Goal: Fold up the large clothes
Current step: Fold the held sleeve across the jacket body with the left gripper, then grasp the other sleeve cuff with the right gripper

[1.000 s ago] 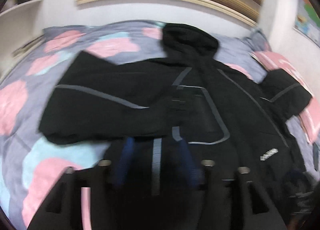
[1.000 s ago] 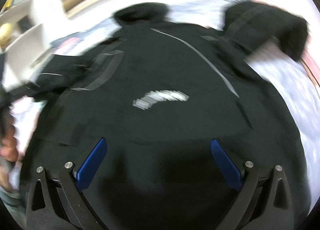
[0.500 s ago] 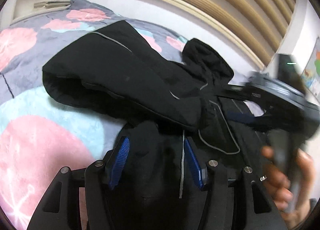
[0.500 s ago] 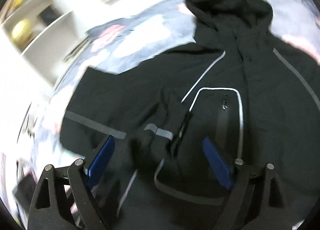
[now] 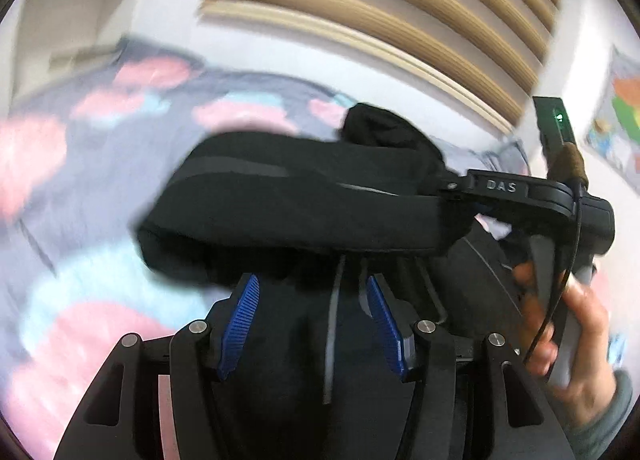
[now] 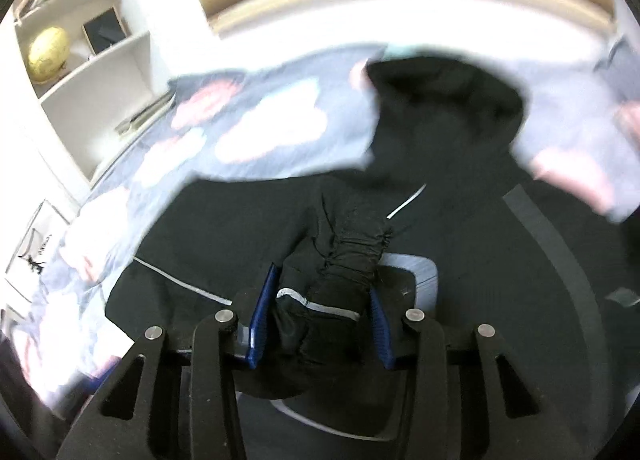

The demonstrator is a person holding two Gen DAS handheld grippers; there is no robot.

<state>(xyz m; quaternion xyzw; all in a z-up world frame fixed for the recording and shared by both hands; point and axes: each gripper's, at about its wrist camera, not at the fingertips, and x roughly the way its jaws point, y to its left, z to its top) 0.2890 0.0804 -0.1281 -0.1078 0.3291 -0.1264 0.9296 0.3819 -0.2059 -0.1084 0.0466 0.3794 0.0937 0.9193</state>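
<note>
A black hooded jacket with grey piping lies on the bed, hood toward the headboard. My right gripper is shut on the bunched cuff of the jacket's sleeve. In the left wrist view the right gripper holds that sleeve stretched across above the jacket body. My left gripper is shut on a fold of the jacket's front, low at the hem side.
The bed cover is grey-blue with pink and pale blue blotches. A slatted headboard wall runs behind. White shelves with a yellow ball stand to the left of the bed.
My right gripper has closed on the sleeve cuff and lifted it over the jacket body. My left gripper stays clamped on the jacket front and has shifted slightly.
</note>
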